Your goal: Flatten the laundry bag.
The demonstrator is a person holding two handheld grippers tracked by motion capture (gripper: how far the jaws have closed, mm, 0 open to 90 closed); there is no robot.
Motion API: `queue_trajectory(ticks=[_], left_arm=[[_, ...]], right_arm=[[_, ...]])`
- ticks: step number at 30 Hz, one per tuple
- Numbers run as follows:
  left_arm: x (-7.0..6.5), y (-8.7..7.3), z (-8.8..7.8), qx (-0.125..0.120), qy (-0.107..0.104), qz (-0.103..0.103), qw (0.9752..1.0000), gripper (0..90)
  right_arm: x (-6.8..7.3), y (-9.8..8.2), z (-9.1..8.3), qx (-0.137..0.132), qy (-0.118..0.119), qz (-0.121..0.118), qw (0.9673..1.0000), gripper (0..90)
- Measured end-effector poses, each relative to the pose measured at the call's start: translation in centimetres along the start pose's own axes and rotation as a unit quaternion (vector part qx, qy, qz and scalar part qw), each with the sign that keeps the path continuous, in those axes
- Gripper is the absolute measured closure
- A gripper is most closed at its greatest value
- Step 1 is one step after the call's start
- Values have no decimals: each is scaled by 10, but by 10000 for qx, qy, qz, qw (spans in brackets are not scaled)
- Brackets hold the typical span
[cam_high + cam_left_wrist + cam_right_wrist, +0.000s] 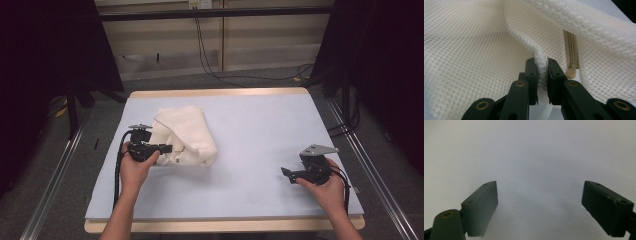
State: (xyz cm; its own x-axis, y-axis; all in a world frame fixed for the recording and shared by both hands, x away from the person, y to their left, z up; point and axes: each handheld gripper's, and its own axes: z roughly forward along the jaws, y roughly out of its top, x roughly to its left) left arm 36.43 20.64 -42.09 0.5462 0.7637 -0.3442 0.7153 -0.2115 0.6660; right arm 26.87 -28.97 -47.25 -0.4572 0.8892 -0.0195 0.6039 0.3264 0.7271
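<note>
Cream mesh garment fold pinched in left hand-held gripper.

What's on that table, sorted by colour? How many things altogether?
Cream: 1, the mesh garment with a zipper, pinched by the left gripper.
Black: 2, the left gripper and the right gripper, which is open over the bare table.
Total: 3

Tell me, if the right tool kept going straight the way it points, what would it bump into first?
Probably just the bare table: the right tool, jaws open, aims left and slightly down at it. The cream mesh garment lies farther along, though depth is unclear.
</note>
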Motion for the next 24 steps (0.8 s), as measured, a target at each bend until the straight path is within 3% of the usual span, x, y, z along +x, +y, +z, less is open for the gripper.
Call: queue_trajectory(ticks=[9, 24], left_arm=[[-12, 7, 10, 15, -81, 108, 9999, 803], [-41, 19, 39, 175, -296, 303, 9989, 795]], right_arm=[[-1, 1, -2, -50, -19, 93, 9999, 131], [-1, 0, -1, -53, 26, 49, 10000, 130]])
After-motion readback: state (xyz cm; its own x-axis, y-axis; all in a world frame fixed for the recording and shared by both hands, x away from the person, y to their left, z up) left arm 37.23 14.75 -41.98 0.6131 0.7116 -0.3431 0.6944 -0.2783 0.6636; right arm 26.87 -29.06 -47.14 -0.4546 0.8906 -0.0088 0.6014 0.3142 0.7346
